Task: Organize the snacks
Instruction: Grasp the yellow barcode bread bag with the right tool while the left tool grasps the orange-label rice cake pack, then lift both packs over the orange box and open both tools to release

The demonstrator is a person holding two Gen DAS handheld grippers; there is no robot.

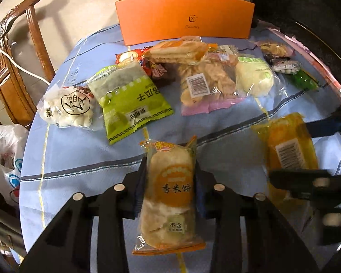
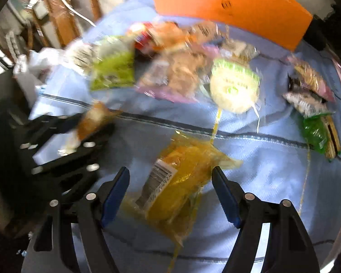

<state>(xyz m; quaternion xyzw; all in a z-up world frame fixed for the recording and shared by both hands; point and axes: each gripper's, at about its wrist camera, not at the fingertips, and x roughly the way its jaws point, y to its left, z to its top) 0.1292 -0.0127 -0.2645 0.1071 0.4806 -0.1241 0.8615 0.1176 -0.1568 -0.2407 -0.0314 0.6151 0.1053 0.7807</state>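
While most snacks sit loose mid-table by the orange box (image 1: 185, 18), my L gripper (image 1: 170, 182) clamps the rice cracker pack (image 1: 170, 182); R gripper (image 2: 170, 195) gapes round the yellow pack (image 2: 177, 188) at near edge. Barely started.

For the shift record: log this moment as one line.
left gripper: shut on rice cracker pack | right gripper: open over yellow pack, not gripping | orange box: upright at table's far edge

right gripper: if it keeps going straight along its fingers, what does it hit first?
Most likely the yellow snack packet lying on the blue tablecloth. It sits between the open fingers of the right gripper, pads clear of it. The frame is blurred, so depth is uncertain.
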